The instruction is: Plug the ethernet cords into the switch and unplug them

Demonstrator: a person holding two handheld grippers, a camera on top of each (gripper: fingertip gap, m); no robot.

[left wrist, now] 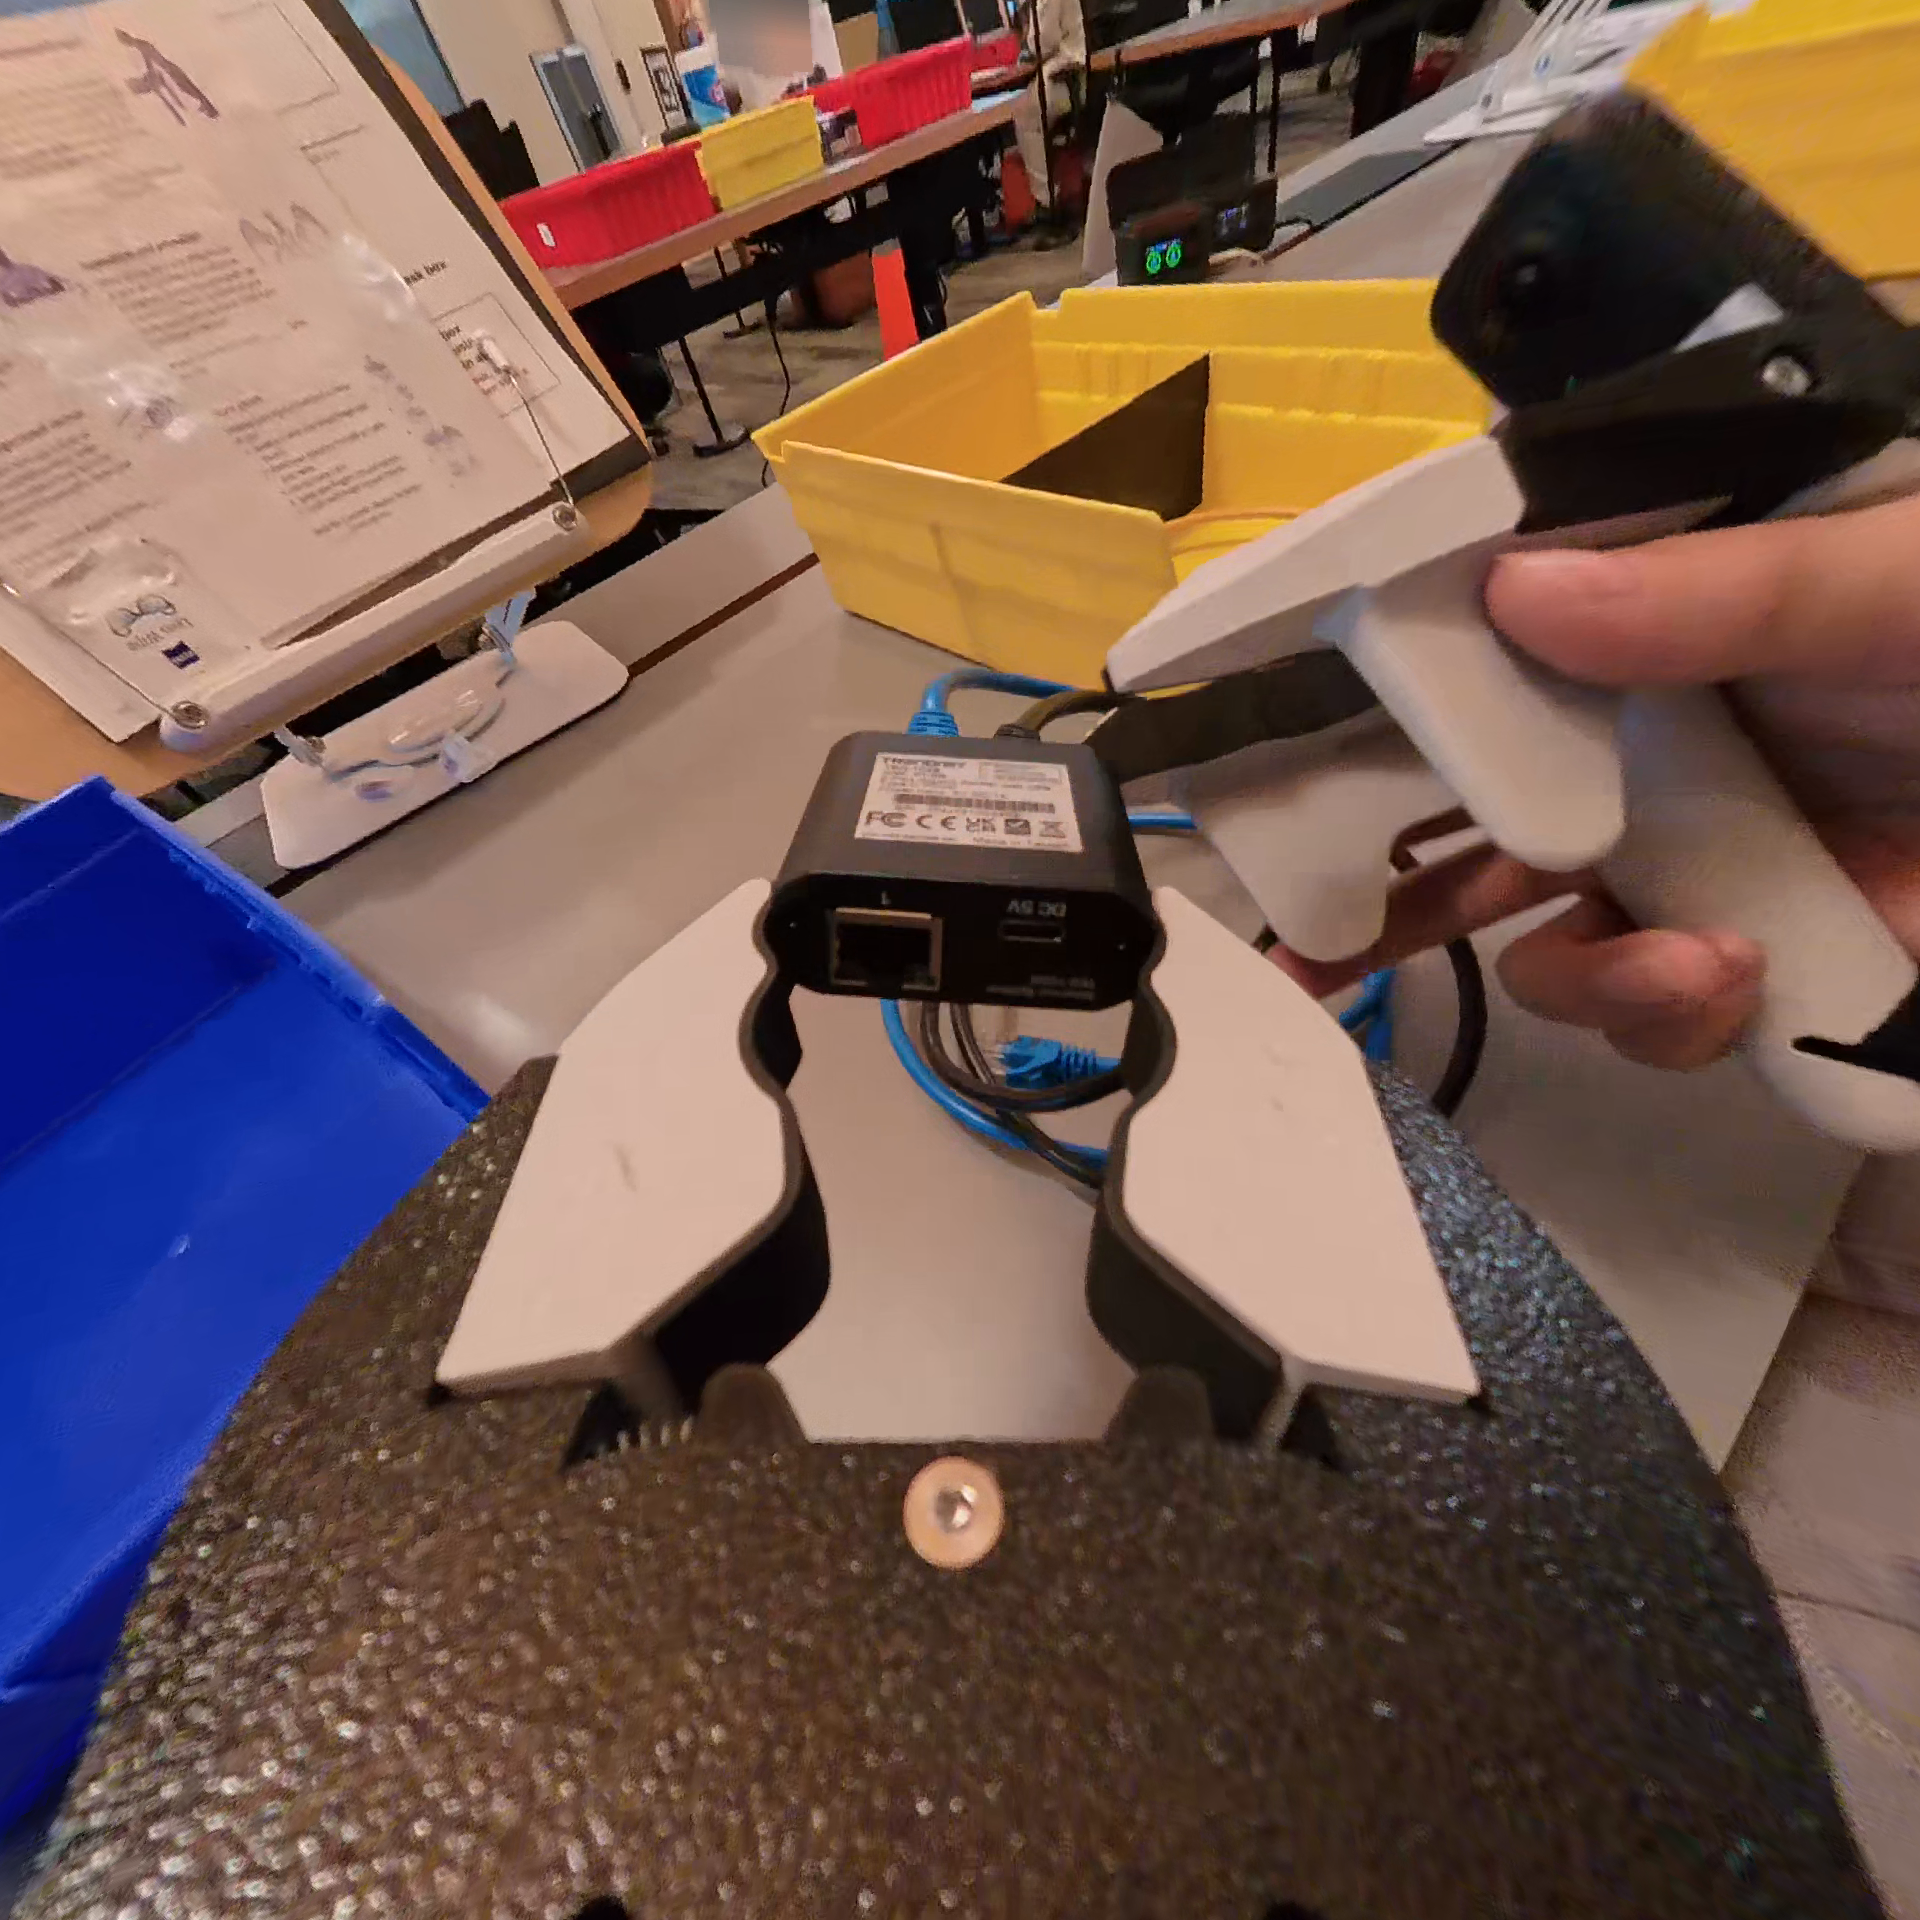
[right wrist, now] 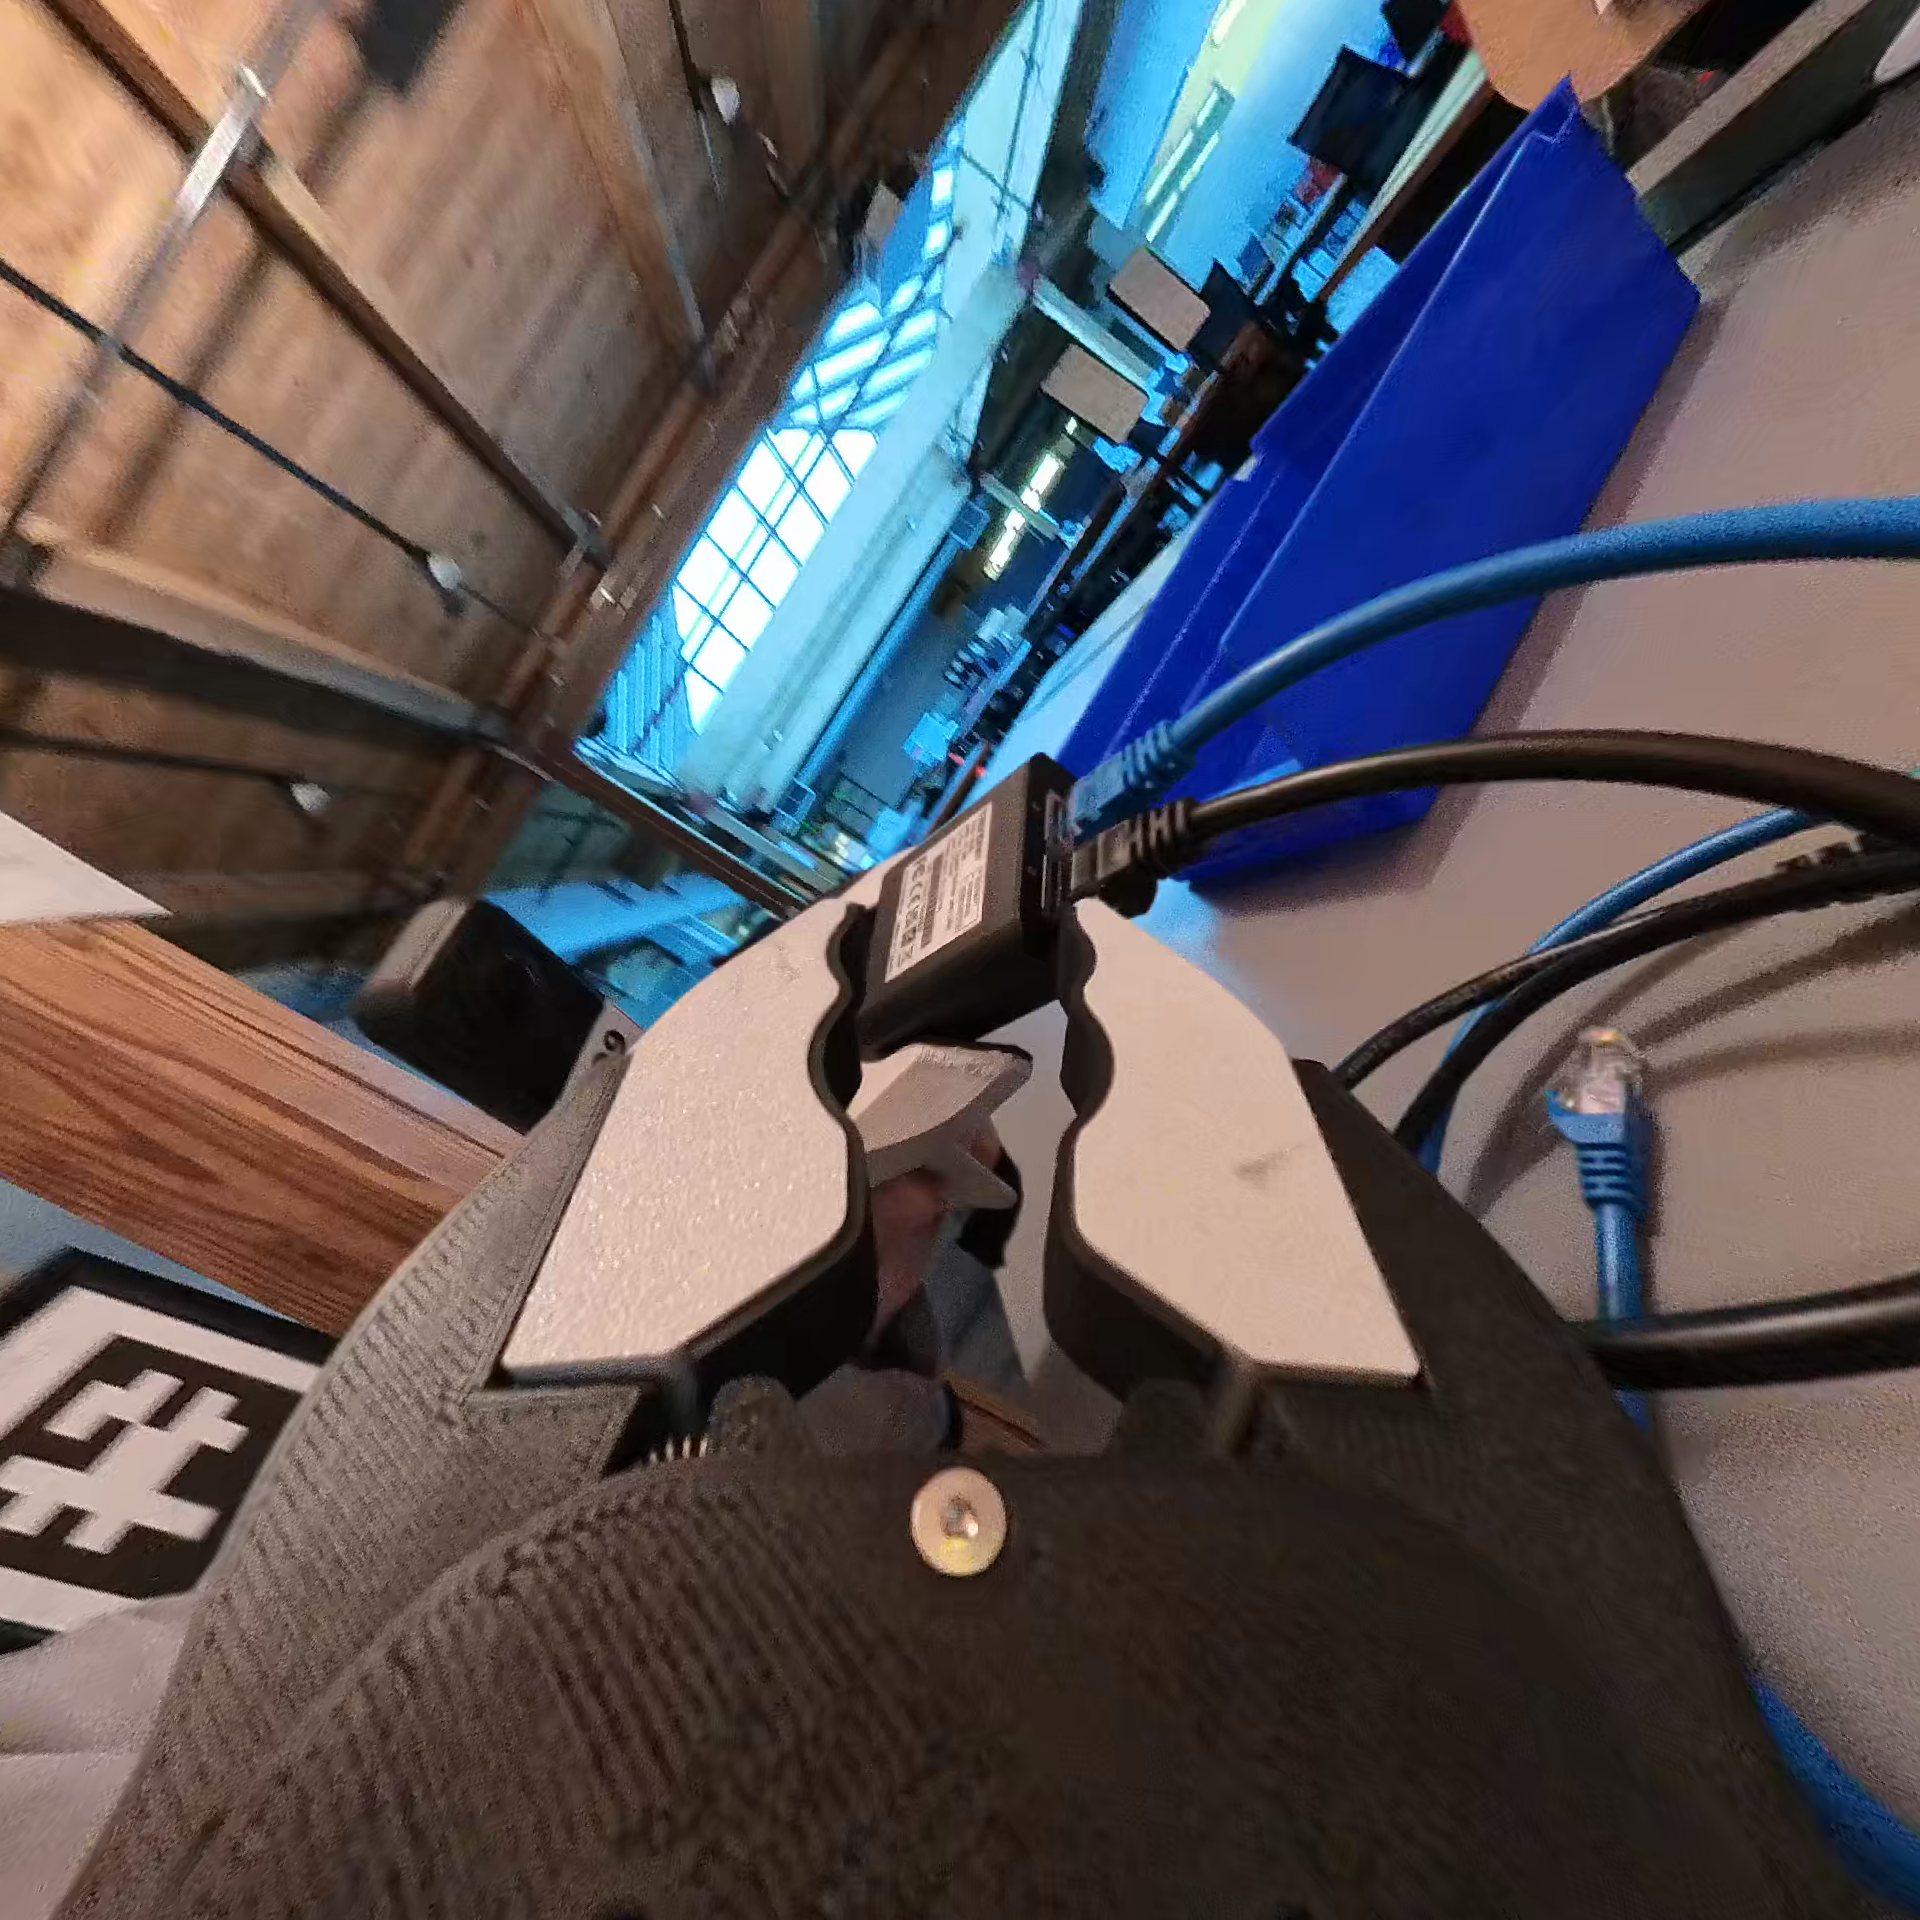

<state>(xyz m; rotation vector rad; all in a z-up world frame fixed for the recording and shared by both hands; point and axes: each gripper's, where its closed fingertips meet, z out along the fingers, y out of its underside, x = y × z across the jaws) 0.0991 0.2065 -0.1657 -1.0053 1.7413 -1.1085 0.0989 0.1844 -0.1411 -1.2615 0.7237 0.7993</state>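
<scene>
My left gripper [left wrist: 961, 971] is shut on the black switch [left wrist: 966, 831] and holds it above the table. An empty ethernet port [left wrist: 883, 951] on the switch faces my camera. A blue cord [right wrist: 1132, 764] and a black cord [right wrist: 1143, 831] are plugged into its far end. A loose blue plug [left wrist: 1044, 1065] lies on the table below; it also shows in the right wrist view [right wrist: 1600, 1101]. My right gripper [left wrist: 1164, 748], held by a hand [left wrist: 1714, 623], is open at the switch's far right corner by the plugged cords. In its own view [right wrist: 961, 935] its fingers frame the switch [right wrist: 935, 914].
A blue bin [left wrist: 156, 1143] stands at the left and a yellow bin [left wrist: 987, 551] behind the switch. A document stand [left wrist: 260, 364] leans at the back left. Loops of blue and black cord [right wrist: 1558, 956] lie on the grey table [left wrist: 623, 831]. Left and right tips are no more than a few centimetres apart.
</scene>
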